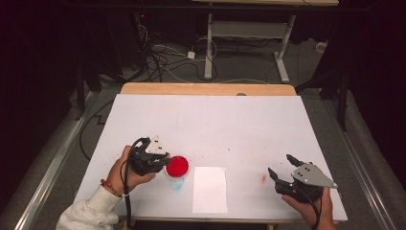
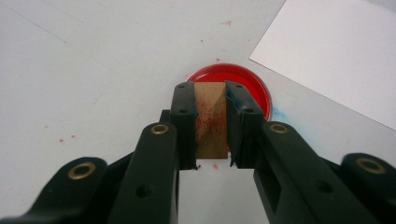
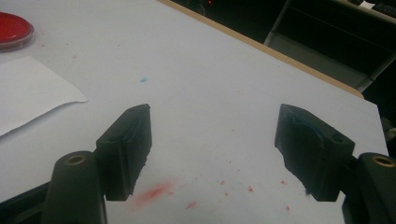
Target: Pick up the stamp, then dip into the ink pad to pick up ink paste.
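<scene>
My left gripper (image 2: 210, 95) is shut on a small wooden block (image 2: 210, 119) smeared with red. Just beyond and below the block lies a round dish of red paint (image 2: 247, 81). In the high view the left gripper (image 1: 163, 160) sits at the dish's left edge, and the dish (image 1: 178, 166) rests on the white table (image 1: 206, 120). A white sheet of paper (image 1: 209, 189) lies to the right of the dish. My right gripper (image 1: 280, 167) stays near the table's front right, open, with nothing between its fingers (image 3: 130, 140).
Red smears and specks mark the table under the right gripper (image 3: 154, 192), and a blue smudge (image 1: 178, 184) sits by the dish. The table's far edge is a wooden strip (image 1: 206, 88). Cables and desk legs lie on the floor beyond.
</scene>
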Available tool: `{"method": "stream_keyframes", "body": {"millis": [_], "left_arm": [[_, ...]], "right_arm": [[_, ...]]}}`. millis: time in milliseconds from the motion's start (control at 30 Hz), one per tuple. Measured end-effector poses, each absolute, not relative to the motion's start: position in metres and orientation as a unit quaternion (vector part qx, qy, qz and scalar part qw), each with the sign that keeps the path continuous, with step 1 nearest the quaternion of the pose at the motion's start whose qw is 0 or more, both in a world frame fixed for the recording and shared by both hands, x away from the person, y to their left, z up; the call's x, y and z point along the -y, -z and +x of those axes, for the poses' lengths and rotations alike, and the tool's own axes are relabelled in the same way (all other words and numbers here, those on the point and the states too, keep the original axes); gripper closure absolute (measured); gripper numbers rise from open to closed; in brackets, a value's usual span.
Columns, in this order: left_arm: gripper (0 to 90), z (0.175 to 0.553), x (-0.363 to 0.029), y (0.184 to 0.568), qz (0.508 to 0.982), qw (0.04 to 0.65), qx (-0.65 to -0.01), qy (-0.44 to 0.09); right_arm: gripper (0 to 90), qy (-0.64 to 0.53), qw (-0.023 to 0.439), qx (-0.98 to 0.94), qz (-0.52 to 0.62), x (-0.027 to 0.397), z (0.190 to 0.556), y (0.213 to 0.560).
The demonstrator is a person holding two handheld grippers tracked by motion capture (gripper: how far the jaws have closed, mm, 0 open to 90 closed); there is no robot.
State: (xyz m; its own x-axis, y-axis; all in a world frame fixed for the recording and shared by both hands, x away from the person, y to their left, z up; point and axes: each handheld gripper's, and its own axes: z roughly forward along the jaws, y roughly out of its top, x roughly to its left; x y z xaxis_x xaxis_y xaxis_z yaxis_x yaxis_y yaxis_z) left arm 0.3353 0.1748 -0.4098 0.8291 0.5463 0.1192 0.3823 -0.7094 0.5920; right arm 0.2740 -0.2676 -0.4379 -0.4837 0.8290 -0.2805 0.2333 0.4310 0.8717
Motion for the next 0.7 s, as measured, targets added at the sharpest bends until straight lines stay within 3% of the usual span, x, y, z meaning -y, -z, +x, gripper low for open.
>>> {"method": "stream_keyframes", "body": {"millis": [700], "left_arm": [[73.9,0.322,-0.18,0.381,0.905,0.311,-0.238,-0.165]], "right_arm": [[27.6,-0.399,0.376,-0.758,0.354,0.272,0.27,0.438]]}}
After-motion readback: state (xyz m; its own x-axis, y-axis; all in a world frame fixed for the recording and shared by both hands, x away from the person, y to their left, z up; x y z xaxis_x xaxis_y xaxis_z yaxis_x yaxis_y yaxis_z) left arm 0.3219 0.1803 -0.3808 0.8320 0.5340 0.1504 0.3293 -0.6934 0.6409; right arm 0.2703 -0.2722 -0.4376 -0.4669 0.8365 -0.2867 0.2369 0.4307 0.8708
